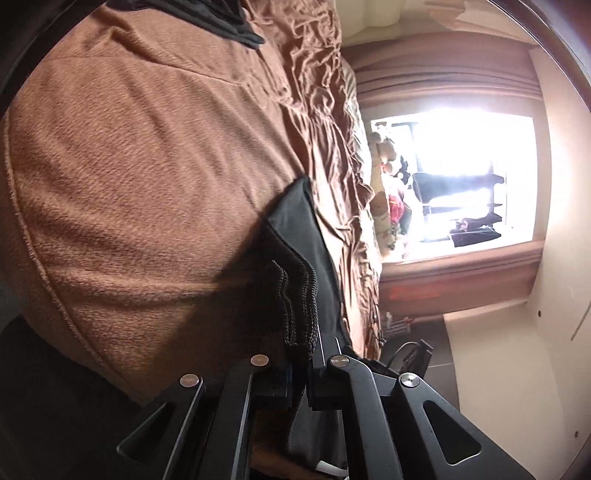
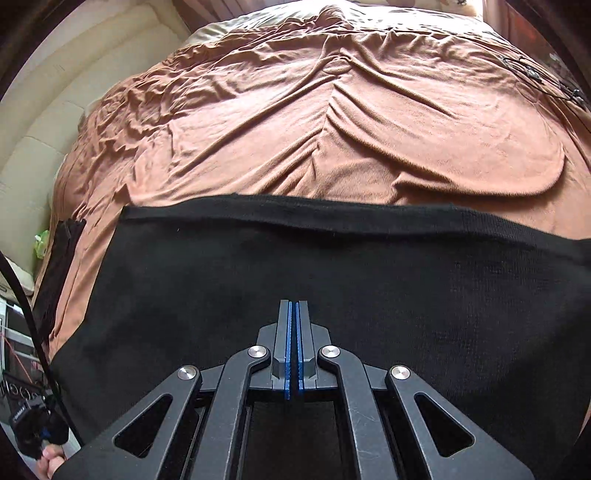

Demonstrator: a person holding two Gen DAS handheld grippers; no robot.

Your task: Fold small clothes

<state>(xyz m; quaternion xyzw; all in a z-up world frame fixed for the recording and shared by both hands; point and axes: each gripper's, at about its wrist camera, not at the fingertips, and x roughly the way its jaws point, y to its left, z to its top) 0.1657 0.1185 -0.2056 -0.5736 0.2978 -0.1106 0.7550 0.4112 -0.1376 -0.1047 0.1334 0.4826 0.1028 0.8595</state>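
Observation:
A black knit garment (image 2: 332,266) lies spread flat on the brown bed cover (image 2: 295,129), its straight hem facing away. My right gripper (image 2: 294,308) hovers over the middle of it, blue pads pressed together with nothing between them. In the left wrist view, my left gripper (image 1: 301,363) is shut on a bunched ribbed edge of black garment (image 1: 299,236), which rises off the cover (image 1: 129,166) in front of the fingers. At the lower left of the right wrist view, the left gripper (image 2: 37,432) and a hand appear beside the bed, with a black strip of cloth (image 2: 62,266) hanging above them.
Another dark garment (image 1: 221,18) lies further off on the cover. A cream padded headboard (image 2: 55,129) runs along one side of the bed. Cables (image 2: 535,74) lie at the far right. Plush toys (image 1: 384,184) sit by a bright window (image 1: 461,177).

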